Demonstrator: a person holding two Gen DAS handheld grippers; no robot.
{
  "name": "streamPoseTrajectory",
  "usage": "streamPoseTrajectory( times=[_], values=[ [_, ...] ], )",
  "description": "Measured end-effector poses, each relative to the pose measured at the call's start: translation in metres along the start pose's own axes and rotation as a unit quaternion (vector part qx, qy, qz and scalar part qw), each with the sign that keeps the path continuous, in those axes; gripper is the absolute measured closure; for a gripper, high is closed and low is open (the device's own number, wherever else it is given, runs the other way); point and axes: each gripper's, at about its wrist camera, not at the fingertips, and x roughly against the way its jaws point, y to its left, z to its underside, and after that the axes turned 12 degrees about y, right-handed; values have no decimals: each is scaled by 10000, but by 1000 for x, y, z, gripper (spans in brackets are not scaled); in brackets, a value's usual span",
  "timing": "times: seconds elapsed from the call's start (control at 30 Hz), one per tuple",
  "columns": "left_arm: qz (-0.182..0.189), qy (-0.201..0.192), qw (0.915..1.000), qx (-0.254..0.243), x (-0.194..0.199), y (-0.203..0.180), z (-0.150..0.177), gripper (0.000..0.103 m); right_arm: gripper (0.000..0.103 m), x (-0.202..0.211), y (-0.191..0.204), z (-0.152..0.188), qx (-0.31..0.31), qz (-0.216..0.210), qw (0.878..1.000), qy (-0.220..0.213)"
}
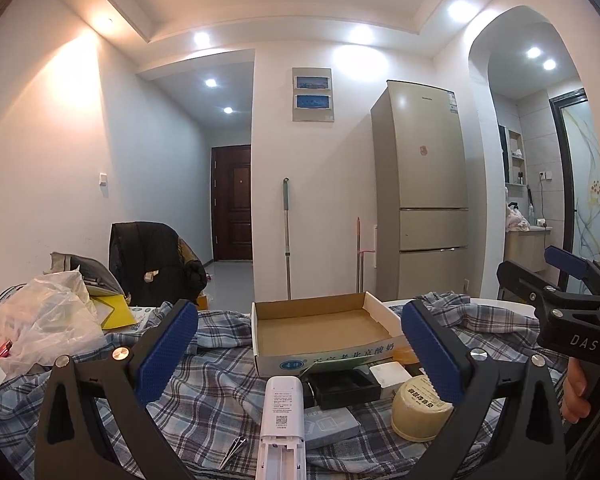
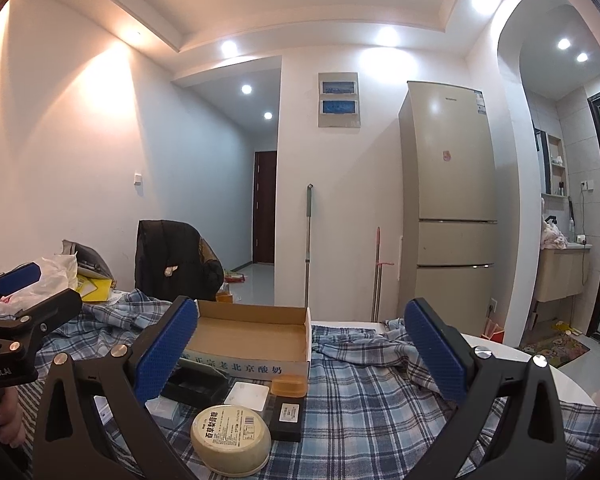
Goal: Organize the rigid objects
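Observation:
An open, empty cardboard box (image 1: 320,330) (image 2: 252,338) sits on a blue plaid cloth (image 1: 204,392) (image 2: 372,396). In front of it lie a white remote (image 1: 281,412), a black tray (image 1: 346,388) (image 2: 198,384), a white square (image 1: 390,374) (image 2: 247,396), a grey flat case (image 1: 330,424), a round cream tin (image 1: 420,408) (image 2: 232,438), an amber block (image 2: 289,385) and a small black box (image 2: 287,420). My left gripper (image 1: 300,356) is open and empty above the remote. My right gripper (image 2: 300,356) is open and empty above the tin; it also shows in the left wrist view (image 1: 560,292).
Metal tweezers (image 1: 233,450) lie left of the remote. A plastic bag (image 1: 40,320), yellow paper and a chair with a black jacket (image 1: 156,264) stand at the left. A fridge (image 1: 424,196), mop and broom stand behind the table. The white table edge (image 2: 540,364) curves at the right.

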Motion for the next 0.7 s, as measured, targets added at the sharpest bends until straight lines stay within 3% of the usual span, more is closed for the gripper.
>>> streamPoseTrajectory(
  times=[0.7],
  values=[
    [-10,10,10000,6,-1,0,1,0,0,2,7,-1,137,14,9999,-45]
  ],
)
